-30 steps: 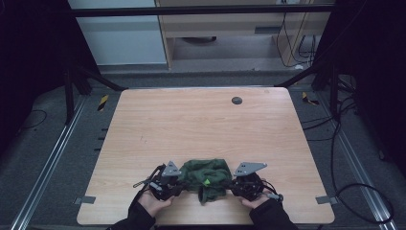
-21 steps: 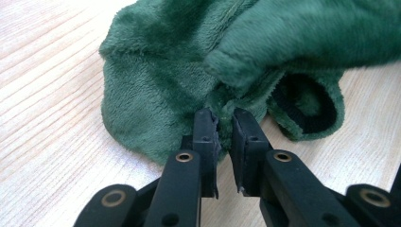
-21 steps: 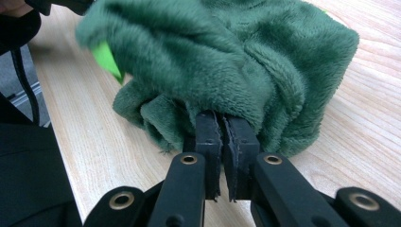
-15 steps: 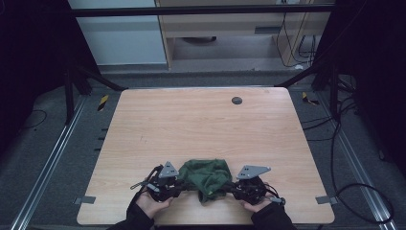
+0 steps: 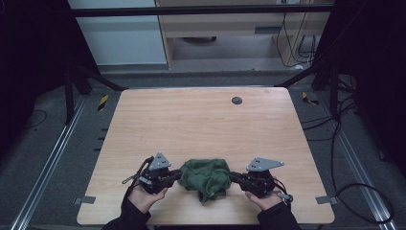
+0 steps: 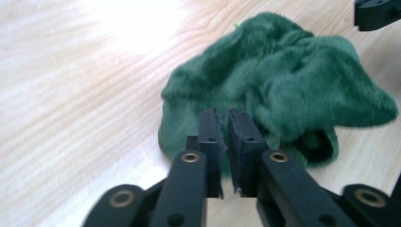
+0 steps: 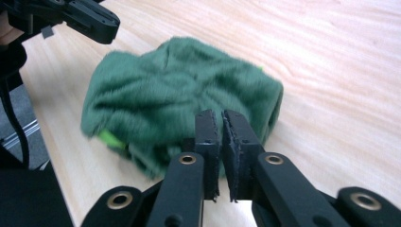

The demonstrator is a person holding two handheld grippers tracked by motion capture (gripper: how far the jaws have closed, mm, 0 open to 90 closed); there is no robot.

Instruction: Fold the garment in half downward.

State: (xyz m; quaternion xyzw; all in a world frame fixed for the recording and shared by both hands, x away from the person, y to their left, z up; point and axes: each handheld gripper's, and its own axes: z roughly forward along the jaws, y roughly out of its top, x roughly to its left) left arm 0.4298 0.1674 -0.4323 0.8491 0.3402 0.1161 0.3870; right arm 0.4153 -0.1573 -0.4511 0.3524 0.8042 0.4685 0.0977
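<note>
1. Now the green cloth [image 5: 207,176] lies bunched up on the wooden table [image 5: 201,124], near the edge on the person's side, between the two grippers.
2. In the high view the left gripper [image 5: 176,175] comes to the cloth from its left side, and the right gripper [image 5: 234,178] comes from its right side. Each one is carried in a hand [image 5: 143,195] that enters from the bottom edge.
3. In the left gripper view the jaws of the left gripper [image 6: 226,124] stand almost together, with only a thin slit between them. They have just been closing. The tips sit at the near edge of the cloth [image 6: 279,90], and a little green shows in the slit lower down, so a thin fold seems to be pinched there.
4. In the right gripper view the jaws of the right gripper [image 7: 218,124] are just as narrow. The tips lie against the near side of the cloth [image 7: 179,90]. I cannot tell with certainty if fabric is caught between them.
5. The cloth is fluffy and dark green. A small bright green tag [image 7: 109,140] shows at its lower left edge in the right gripper view.
6. A small dark round spot [image 5: 236,100] sits on the far part of the table, well apart from the cloth.
7. Around the table the floor [image 5: 43,153] is grey, with metal rails [image 5: 52,158] along both sides.
</note>
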